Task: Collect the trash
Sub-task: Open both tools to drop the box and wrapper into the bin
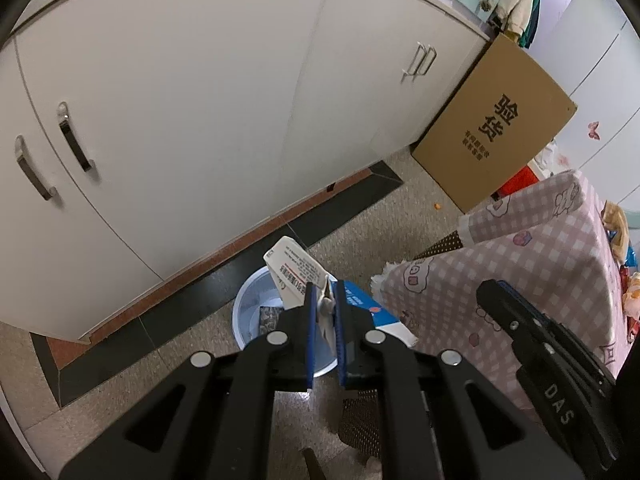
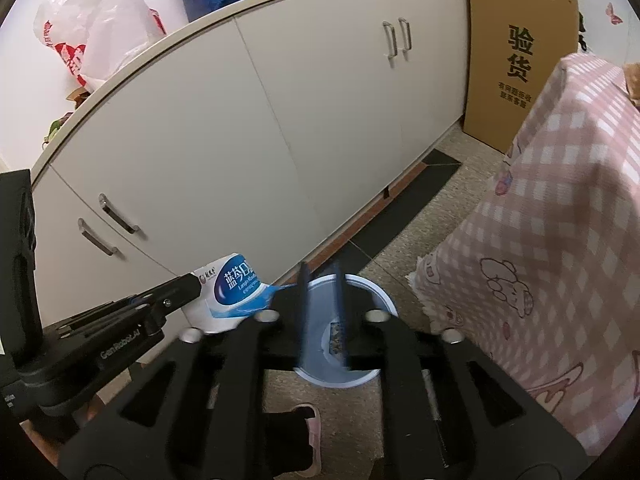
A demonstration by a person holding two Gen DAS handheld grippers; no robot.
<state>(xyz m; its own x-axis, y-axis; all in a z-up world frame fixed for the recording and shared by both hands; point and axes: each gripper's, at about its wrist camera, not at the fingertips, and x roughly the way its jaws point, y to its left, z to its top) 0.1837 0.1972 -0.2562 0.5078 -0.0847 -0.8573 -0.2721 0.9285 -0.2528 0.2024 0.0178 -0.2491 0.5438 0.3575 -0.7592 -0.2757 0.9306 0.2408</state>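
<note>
Left gripper (image 1: 323,288): its blue-padded fingers (image 1: 308,332) are pinched close together on the folded top edge of a white and blue milk carton (image 1: 294,276), which is held above the floor. From the left wrist view the carton hangs over the near rim of a round pale-blue plastic waste bin (image 1: 248,304). From the right wrist view the same carton (image 2: 232,296) sits just left of the bin (image 2: 376,294), with the left gripper (image 2: 188,286) reaching in from the left edge.

Right gripper (image 2: 322,276): its fingers (image 2: 303,312) stand a narrow gap apart with nothing between them. It hovers directly above the bin opening. In the left wrist view it shows as a black body (image 1: 532,332) against the tablecloth at the right.

Bin: stands on the speckled floor (image 1: 400,216) beside the dark plinth of a cream cabinet run (image 1: 200,100). A dark, patterned piece of rubbish (image 2: 338,336) lies on its bottom.

Surroundings: a table draped in a pink checked cloth with cartoon prints (image 2: 560,220) stands just right of the bin. A brown cardboard box with black printed characters (image 1: 496,124) leans at the far end of the cabinets. A foot in a pink slipper (image 2: 310,432) shows below the right gripper
</note>
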